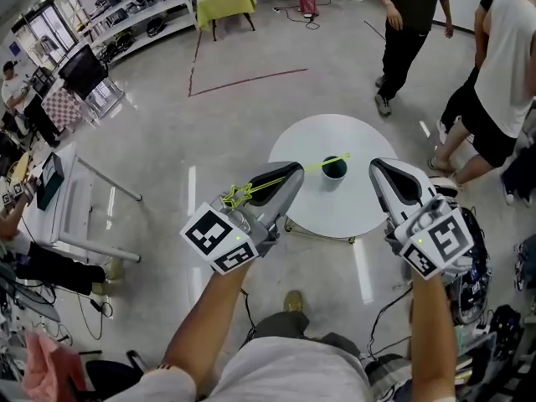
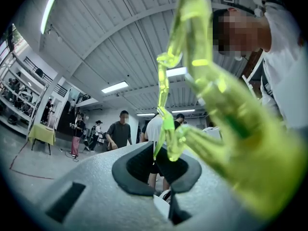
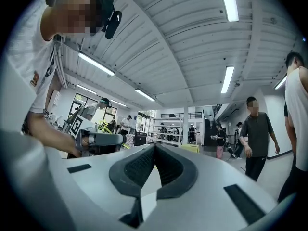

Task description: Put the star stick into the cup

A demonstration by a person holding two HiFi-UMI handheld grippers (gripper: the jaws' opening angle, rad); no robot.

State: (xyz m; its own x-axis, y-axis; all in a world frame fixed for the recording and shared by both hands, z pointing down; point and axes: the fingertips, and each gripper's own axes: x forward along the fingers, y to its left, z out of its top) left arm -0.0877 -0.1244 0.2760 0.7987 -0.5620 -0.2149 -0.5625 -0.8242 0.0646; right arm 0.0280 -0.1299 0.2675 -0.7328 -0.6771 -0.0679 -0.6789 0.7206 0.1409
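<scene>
Star stick (image 1: 316, 166): 1 pc, translucent yellow-green plastic. Long axis runs along the left hand-held gripper (image 1: 289, 172); hollow star end sits back by its marker cube, thin end points fwd and reads over the cup (image 1: 335, 168) in head view. Left jaws pinched narrow on the shaft. Right hand-held gripper (image 1: 381, 168): jaws together, empty. Cup: 1, dark green, round, upright on the round white tabletop (image 1: 322, 212).

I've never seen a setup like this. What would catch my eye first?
The neon yellow-green star stick stands out, clamped in the left tool and pointing toward a dark cup on a round white table. The right tool beside it holds nothing, and a marker cube with black-and-white squares rides on each.
</scene>
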